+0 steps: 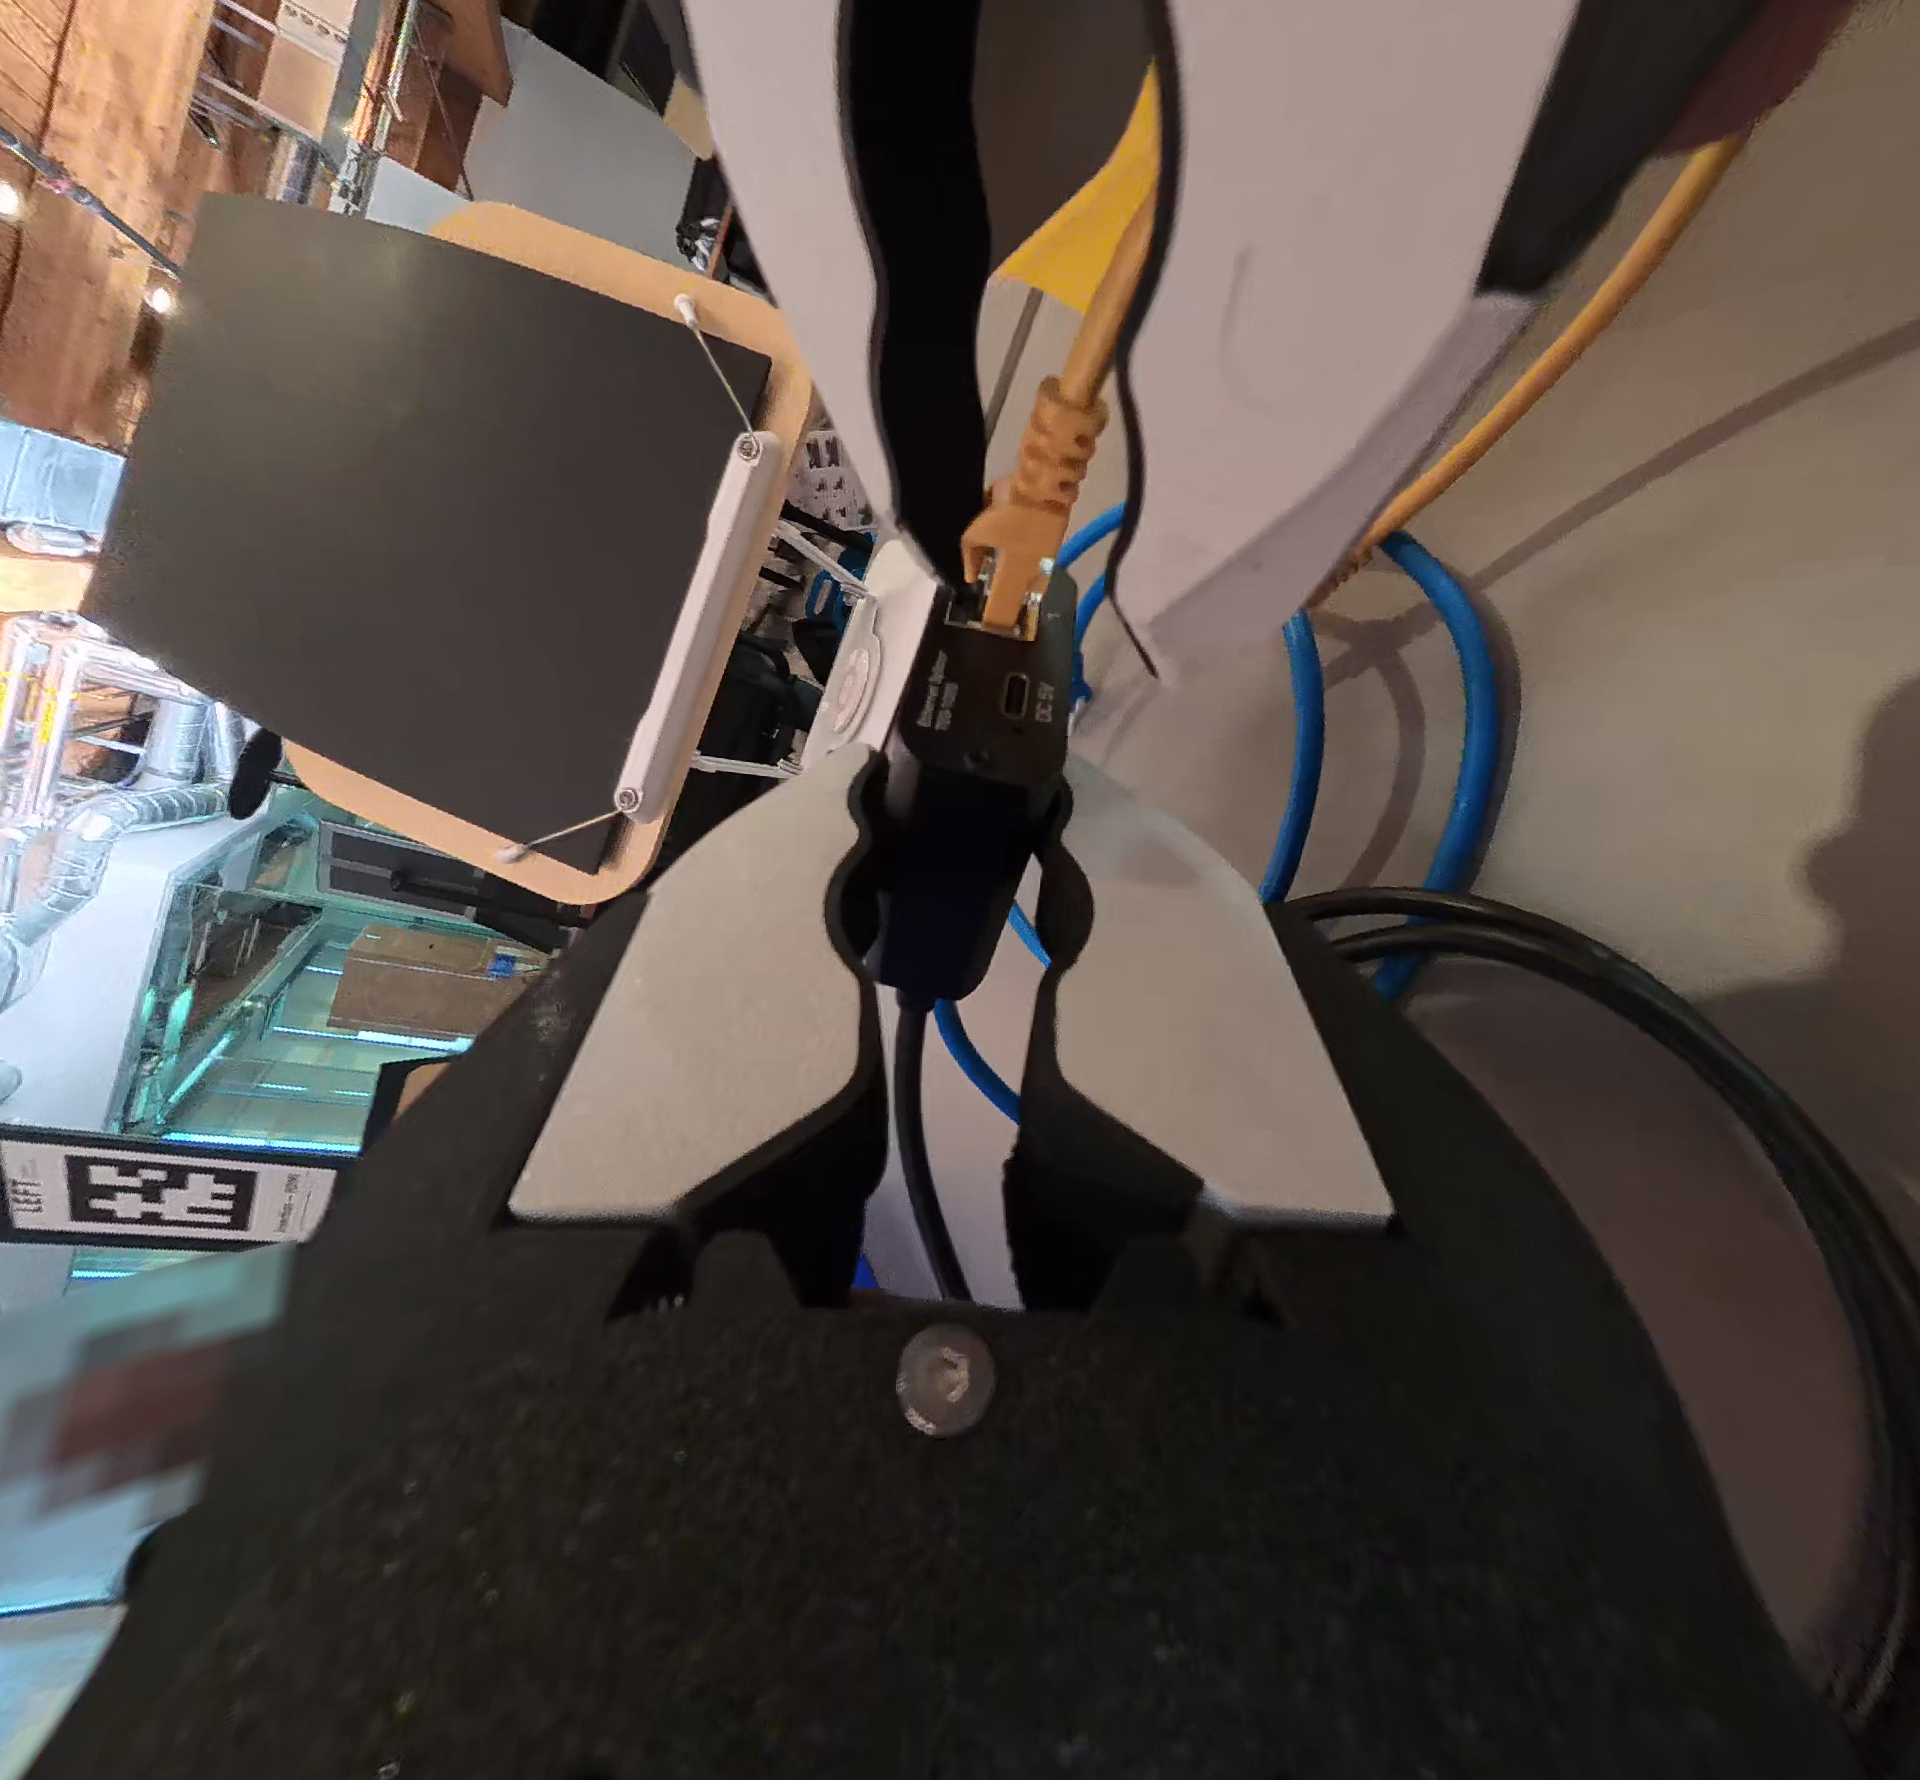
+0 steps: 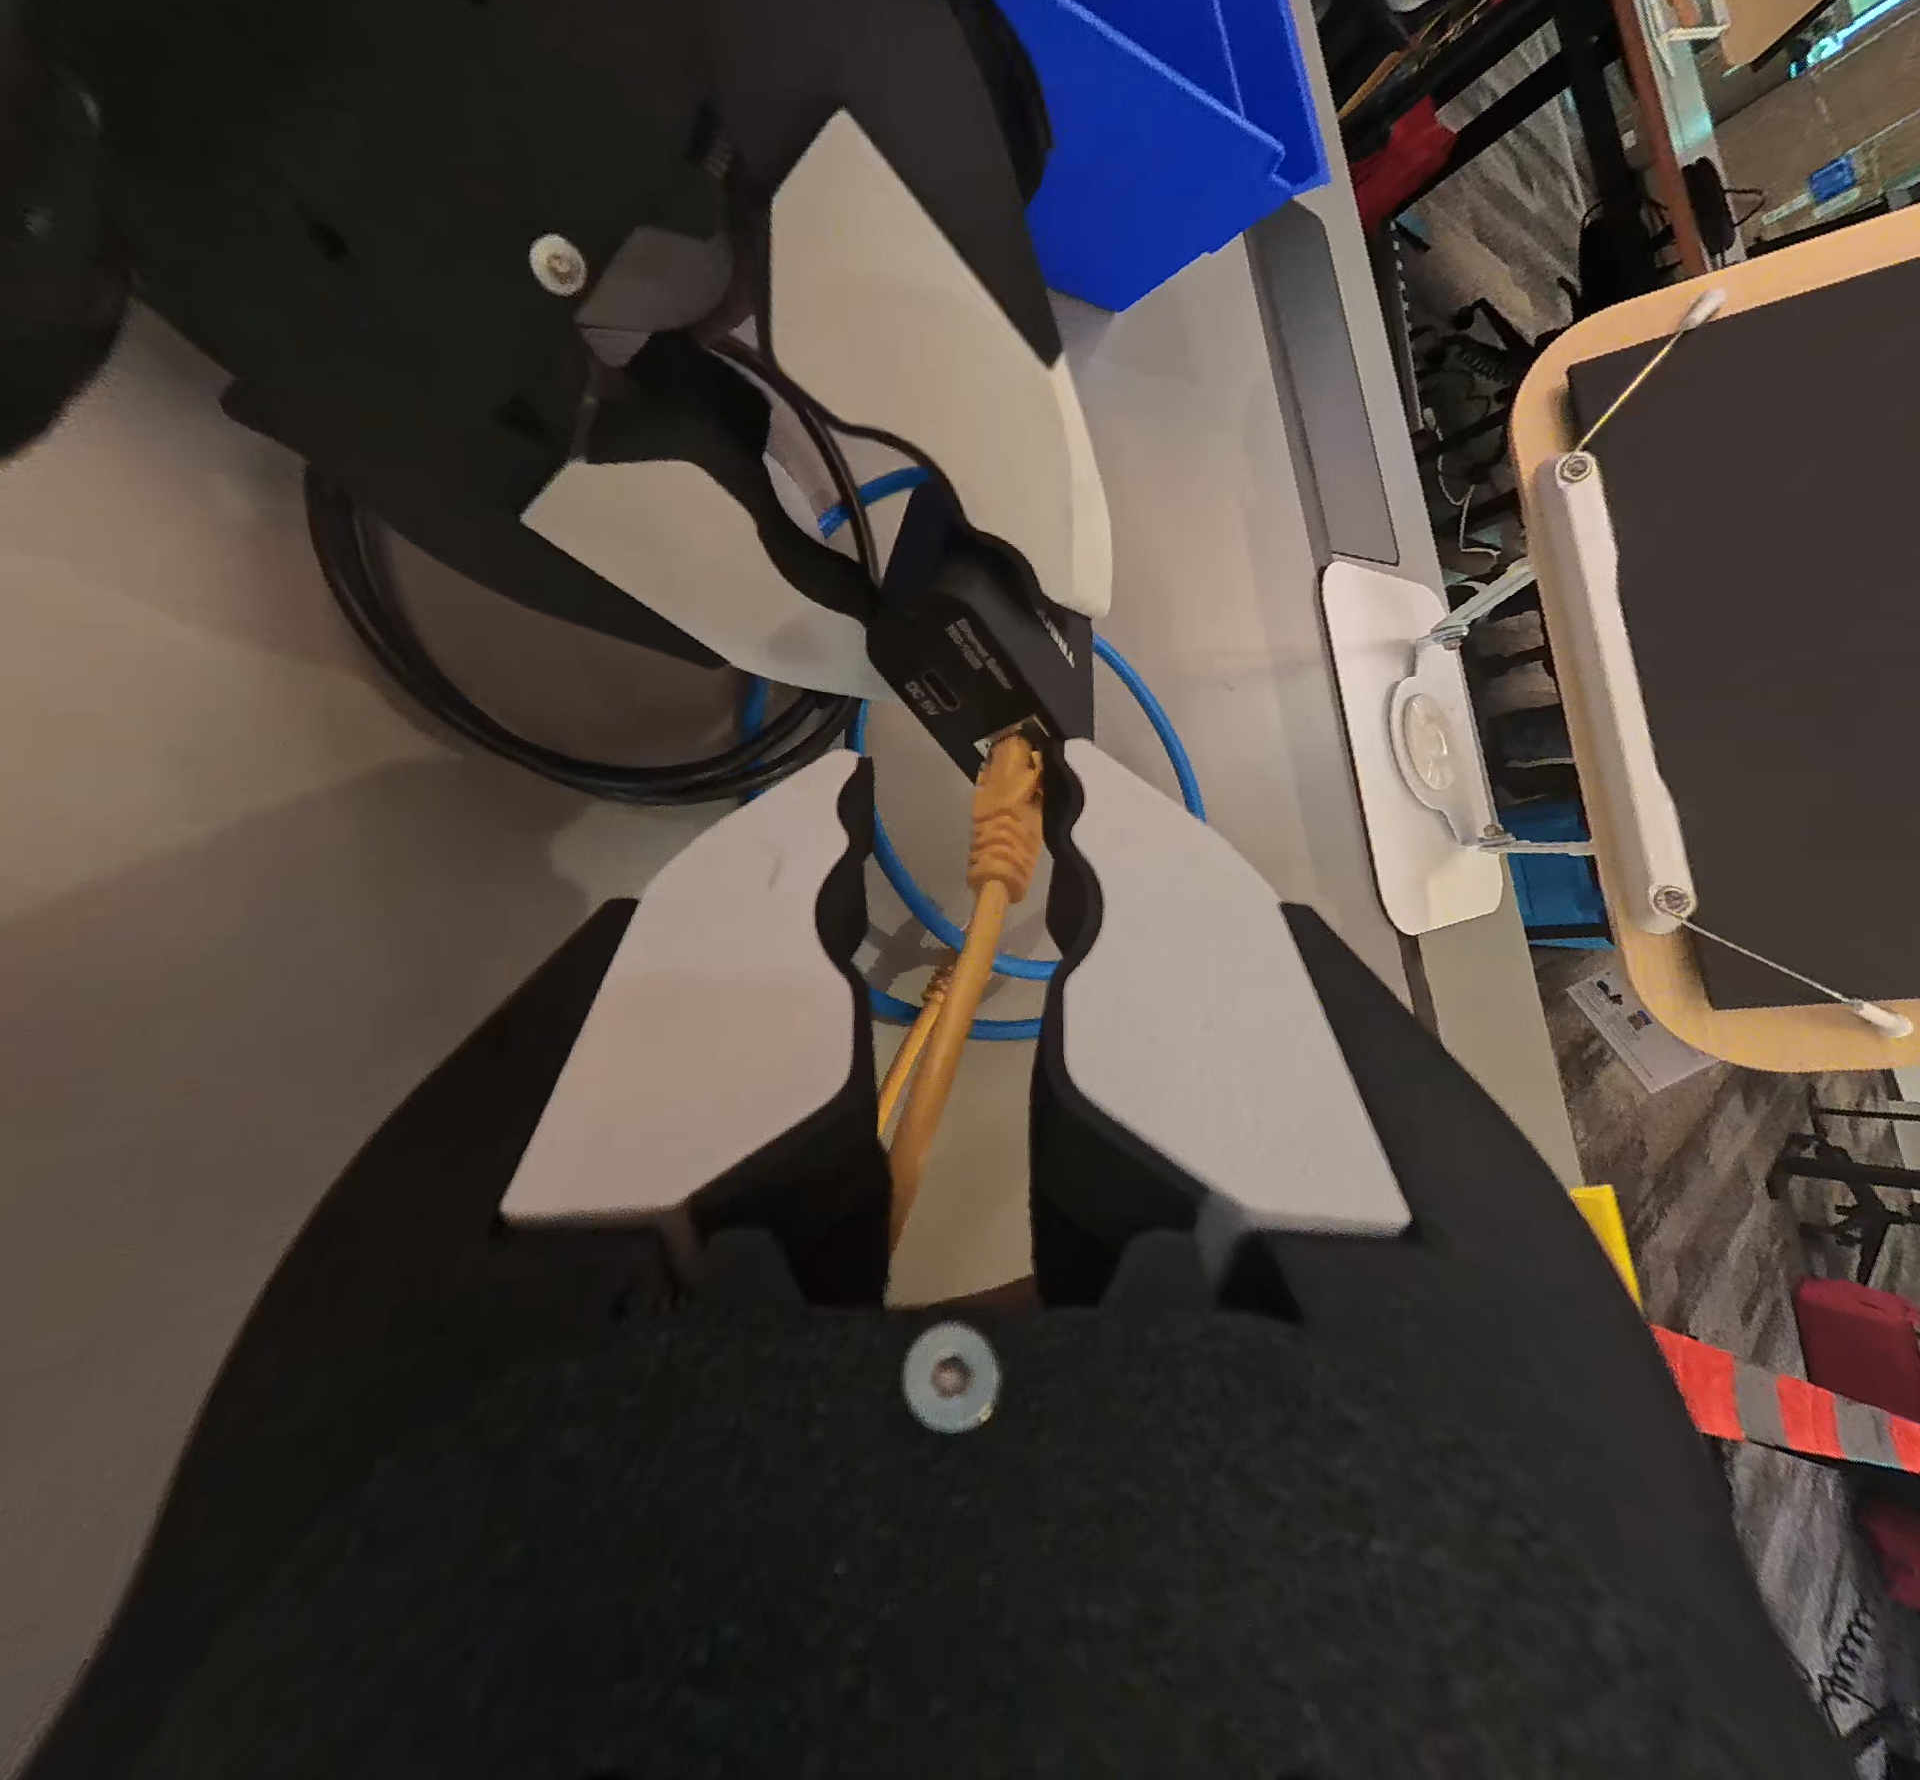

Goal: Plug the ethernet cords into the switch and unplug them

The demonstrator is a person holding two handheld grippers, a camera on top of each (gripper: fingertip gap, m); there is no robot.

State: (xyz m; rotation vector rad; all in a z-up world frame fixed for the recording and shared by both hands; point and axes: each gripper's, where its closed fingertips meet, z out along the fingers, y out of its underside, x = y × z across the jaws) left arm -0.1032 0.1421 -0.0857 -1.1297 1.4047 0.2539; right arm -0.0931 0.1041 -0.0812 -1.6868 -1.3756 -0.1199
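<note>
We hold the black switch [image 1: 982,722] pinched in our left tongs [image 1: 961,816], its port end facing our right tongs [image 2: 961,785] head-on. The orange ethernet cord [image 2: 1003,826] runs lengthwise between the right tongs' fingers, its plug at the port mouth; whether those fingers press it we cannot tell. Plug, port and both tongs share one line, so the coming push or pull should run along it. A blue cord [image 2: 1153,743] loops on the table [image 2: 208,691] beneath.
</note>
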